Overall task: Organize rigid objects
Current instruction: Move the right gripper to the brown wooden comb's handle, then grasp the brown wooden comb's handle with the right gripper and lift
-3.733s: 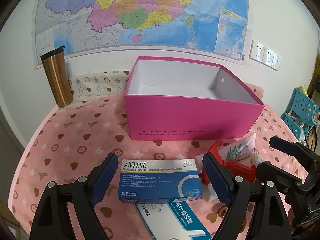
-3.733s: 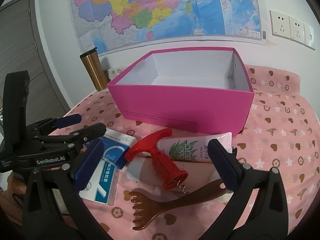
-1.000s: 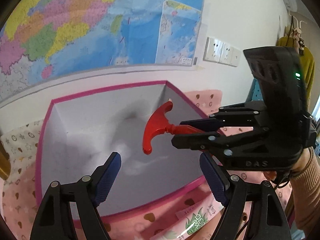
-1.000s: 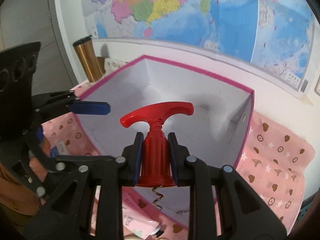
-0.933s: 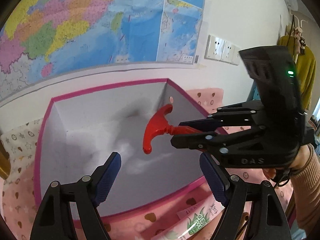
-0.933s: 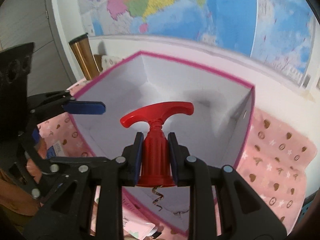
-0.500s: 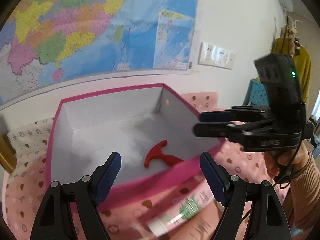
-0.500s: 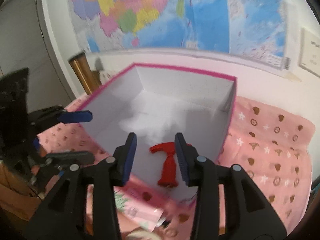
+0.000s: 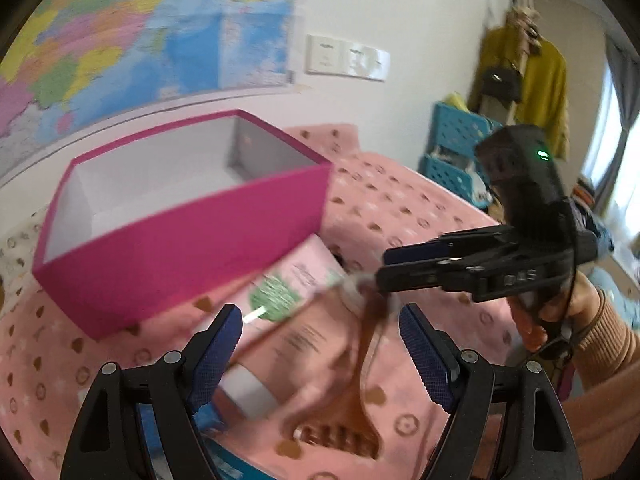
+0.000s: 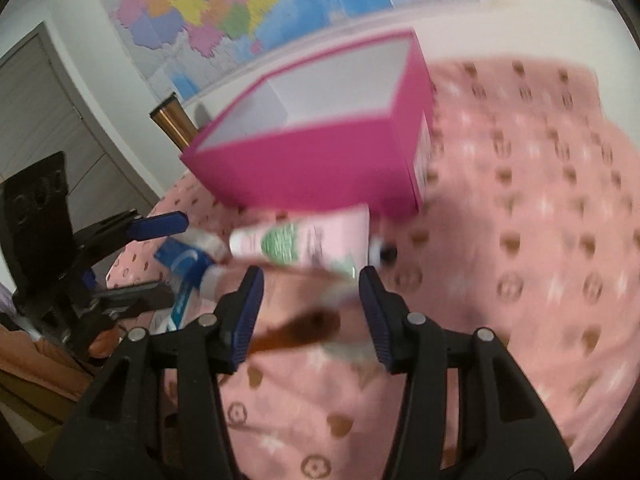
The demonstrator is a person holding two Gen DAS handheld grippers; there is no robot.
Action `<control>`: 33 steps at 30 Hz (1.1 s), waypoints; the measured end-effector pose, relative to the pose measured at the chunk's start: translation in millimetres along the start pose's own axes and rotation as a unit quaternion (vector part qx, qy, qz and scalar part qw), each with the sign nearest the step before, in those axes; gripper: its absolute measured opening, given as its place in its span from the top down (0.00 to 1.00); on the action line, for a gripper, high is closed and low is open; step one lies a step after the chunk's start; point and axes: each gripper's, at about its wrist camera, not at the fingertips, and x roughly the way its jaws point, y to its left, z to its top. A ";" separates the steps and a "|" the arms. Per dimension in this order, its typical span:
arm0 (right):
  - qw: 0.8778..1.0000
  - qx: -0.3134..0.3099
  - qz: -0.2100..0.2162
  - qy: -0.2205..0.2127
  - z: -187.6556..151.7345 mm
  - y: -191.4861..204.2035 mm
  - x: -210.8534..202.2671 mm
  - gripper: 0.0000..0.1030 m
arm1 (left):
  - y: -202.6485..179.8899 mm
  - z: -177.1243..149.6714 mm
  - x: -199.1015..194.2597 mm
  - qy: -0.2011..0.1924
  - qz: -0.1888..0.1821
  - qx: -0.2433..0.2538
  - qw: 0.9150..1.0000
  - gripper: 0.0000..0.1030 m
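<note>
The open pink box (image 9: 192, 236) stands on the pink cloth; it also shows in the right wrist view (image 10: 320, 168). Its floor is hidden from both views. In front of it lie a pink tube with a green leaf print (image 9: 280, 292) (image 10: 296, 240), a brown back scratcher (image 9: 352, 408) (image 10: 304, 334) and blue medicine boxes (image 10: 180, 260). My right gripper (image 10: 312, 308) is open, low over the scratcher's handle; it also shows in the left wrist view (image 9: 400, 264). My left gripper (image 9: 320, 344) is open and empty above the tube and scratcher. Both views are blurred.
A gold tumbler (image 10: 176, 124) stands left of the box by the wall. A blue plastic basket (image 9: 456, 148) and hanging yellow clothes (image 9: 528, 80) are off the table's right side. A map (image 9: 120, 40) covers the wall.
The right gripper let go of the red corkscrew inside the box, opened, then came back down over the scratcher. The left gripper swung down toward the items in front of the box.
</note>
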 end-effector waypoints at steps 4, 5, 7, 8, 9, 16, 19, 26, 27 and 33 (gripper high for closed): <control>1.000 0.030 0.001 0.009 -18.6 -5.8 6.6 0.50 | -13.2 -12.6 9.6 0.022 -0.020 0.010 1.000 0.20; 0.999 0.031 0.002 0.009 -19.5 -5.9 8.0 0.50 | -14.9 -16.4 14.6 0.031 -0.024 0.009 0.999 0.20; 0.999 0.034 0.008 0.007 -22.2 -4.0 9.1 0.50 | -16.6 -21.5 20.9 0.043 -0.026 0.006 0.999 0.20; 0.999 0.033 0.010 0.006 -21.6 -2.6 9.8 0.50 | -17.0 -24.0 24.9 0.048 -0.024 0.006 0.999 0.20; 0.999 0.030 0.009 0.005 -22.4 -0.3 10.2 0.50 | -17.2 -26.8 27.6 0.051 -0.021 0.005 0.998 0.23; 1.000 0.027 0.016 0.002 -22.8 5.6 12.0 0.50 | -17.4 -29.8 39.9 0.063 -0.008 0.000 0.998 0.50; 0.999 0.028 0.018 0.001 -23.7 7.3 11.9 0.50 | -19.8 -29.7 44.3 0.068 -0.008 0.004 0.998 0.60; 0.999 0.029 0.027 -0.003 -23.2 8.7 10.4 0.50 | -23.3 -31.8 51.3 0.076 -0.008 0.011 0.997 0.73; 0.999 0.031 0.032 -0.005 -23.2 8.8 10.0 0.50 | -22.8 -32.4 52.4 0.076 -0.008 0.010 0.997 0.76; 0.999 0.030 0.045 -0.004 -23.7 14.3 14.7 0.50 | -23.3 -33.6 55.2 0.072 -0.007 0.008 0.997 0.80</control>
